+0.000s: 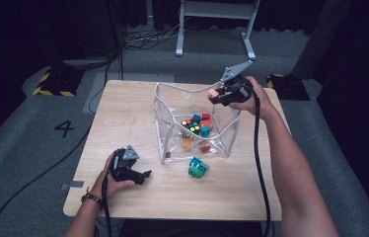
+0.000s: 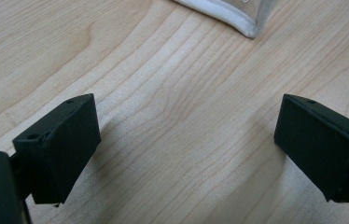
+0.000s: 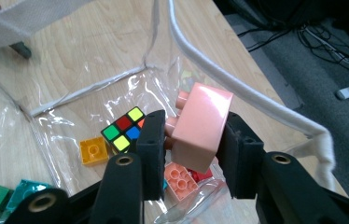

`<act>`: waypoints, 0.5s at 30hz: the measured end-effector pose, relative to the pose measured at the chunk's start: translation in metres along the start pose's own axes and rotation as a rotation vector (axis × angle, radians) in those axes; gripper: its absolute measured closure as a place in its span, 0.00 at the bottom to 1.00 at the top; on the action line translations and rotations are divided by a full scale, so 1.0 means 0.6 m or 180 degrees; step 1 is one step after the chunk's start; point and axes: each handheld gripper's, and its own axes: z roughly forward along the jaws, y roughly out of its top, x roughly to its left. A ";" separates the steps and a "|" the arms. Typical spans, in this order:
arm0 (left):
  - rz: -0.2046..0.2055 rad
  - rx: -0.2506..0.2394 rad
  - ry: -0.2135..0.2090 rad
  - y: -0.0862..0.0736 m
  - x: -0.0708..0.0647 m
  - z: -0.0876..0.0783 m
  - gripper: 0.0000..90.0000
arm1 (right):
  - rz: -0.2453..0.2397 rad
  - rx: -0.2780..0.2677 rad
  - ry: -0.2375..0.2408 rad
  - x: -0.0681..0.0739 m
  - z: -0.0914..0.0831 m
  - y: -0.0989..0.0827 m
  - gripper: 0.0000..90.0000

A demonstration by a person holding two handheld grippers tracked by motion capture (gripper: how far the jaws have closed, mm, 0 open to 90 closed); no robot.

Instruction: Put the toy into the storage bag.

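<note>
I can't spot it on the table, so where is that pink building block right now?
The pink block is clamped in the right gripper, held above the clear bag at its far right corner, over the colour cube and other bricks inside.

Table: a light wooden top (image 1: pixel 123 118) with rounded corners is set in the middle of the room.
Floor: grey carpet (image 1: pixel 19 163) is laid all around the table; a number 4 (image 1: pixel 64 128) is marked on it at the left.
Hazard tape: yellow and black striped patches are seen at the far left (image 1: pixel 52 91) and at the far right (image 1: pixel 276 81).
Cables: black cables (image 1: pixel 34 180) are run across the carpet at the left.
Frame: a white metal stand (image 1: pixel 214 27) is placed beyond the table.
Backdrop: dark curtains (image 1: pixel 34 24) are hung behind; the surroundings are dimly lit.
</note>
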 end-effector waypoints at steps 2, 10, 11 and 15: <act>0.0007 0.0000 0.0001 0.000 0.000 0.000 0.08 | -0.0024 0.0072 -0.0002 0.000 0.006 0.001 0.71; 0.0009 0.0000 -0.0008 0.000 0.000 0.000 0.08 | -0.0005 0.0506 -0.0012 -0.011 0.016 -0.008 0.71; 0.0007 -0.0001 -0.0007 0.000 0.000 0.000 0.08 | -0.0076 0.0561 -0.0010 -0.013 0.018 -0.008 0.71; 0.0009 0.0000 -0.0007 0.000 0.000 0.000 0.08 | -0.0171 0.0716 0.0040 -0.017 0.020 -0.012 0.71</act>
